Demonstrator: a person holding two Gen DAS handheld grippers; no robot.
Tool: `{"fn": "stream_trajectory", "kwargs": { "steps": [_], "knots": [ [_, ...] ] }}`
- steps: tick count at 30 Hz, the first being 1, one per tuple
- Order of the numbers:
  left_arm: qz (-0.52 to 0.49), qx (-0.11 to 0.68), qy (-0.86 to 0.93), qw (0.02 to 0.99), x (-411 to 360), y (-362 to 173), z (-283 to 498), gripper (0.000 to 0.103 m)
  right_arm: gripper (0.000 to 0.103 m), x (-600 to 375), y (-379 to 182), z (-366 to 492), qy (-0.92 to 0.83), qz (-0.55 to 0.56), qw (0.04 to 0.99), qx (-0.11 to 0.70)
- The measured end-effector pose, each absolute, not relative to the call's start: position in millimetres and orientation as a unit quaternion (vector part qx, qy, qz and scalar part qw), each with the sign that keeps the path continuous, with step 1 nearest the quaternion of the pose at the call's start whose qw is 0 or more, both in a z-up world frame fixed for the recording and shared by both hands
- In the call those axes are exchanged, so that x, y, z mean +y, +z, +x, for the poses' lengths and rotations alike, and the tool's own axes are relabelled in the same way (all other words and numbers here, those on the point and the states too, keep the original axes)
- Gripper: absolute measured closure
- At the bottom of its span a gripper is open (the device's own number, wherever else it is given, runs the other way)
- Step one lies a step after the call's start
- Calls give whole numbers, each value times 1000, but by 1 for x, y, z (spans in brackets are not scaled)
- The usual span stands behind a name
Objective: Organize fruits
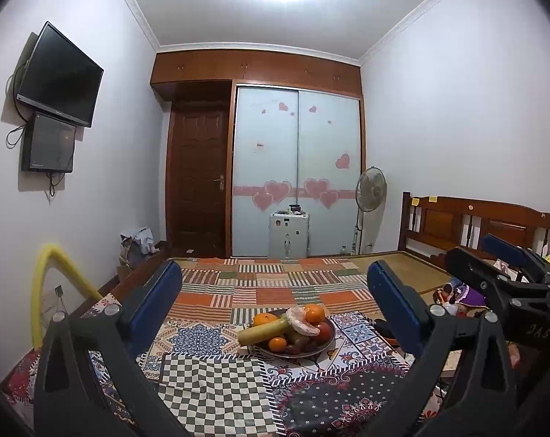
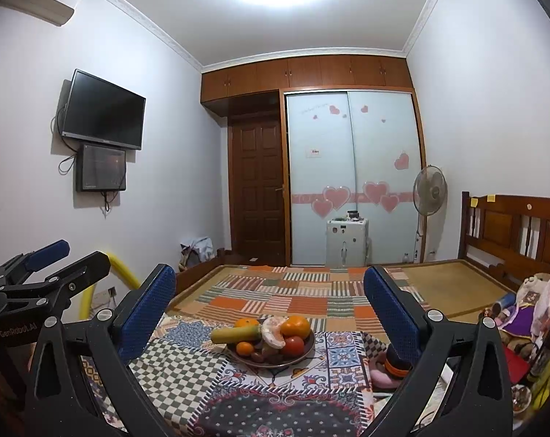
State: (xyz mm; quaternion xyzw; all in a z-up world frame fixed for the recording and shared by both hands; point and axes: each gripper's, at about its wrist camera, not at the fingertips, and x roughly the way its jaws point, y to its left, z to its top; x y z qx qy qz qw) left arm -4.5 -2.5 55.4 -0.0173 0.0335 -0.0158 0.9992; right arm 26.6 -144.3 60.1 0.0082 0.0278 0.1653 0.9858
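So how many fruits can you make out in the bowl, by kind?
Oranges, whole: 3
Peeled citrus: 1
Banana: 1
Red fruit: 1
Dark fruits low in the bowl: count unclear
Total clearly countable: 6

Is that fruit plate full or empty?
Full: the plate is heaped with a banana, oranges and other fruit.

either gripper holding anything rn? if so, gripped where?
Nothing held. The left gripper and right gripper are both open with empty jaws, apart from the fruit plate on the bed. The banana and oranges lie untouched on it.
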Motion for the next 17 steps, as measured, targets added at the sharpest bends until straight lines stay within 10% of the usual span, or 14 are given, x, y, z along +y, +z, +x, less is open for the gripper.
{"fn": "stream_trajectory", "kwargs": {
  "steps": [17],
  "knots": [
    [-17, 32, -15, 999, -3, 53, -2, 0, 0, -145, 59, 28, 166, 9, 986, 32]
  ]
}}
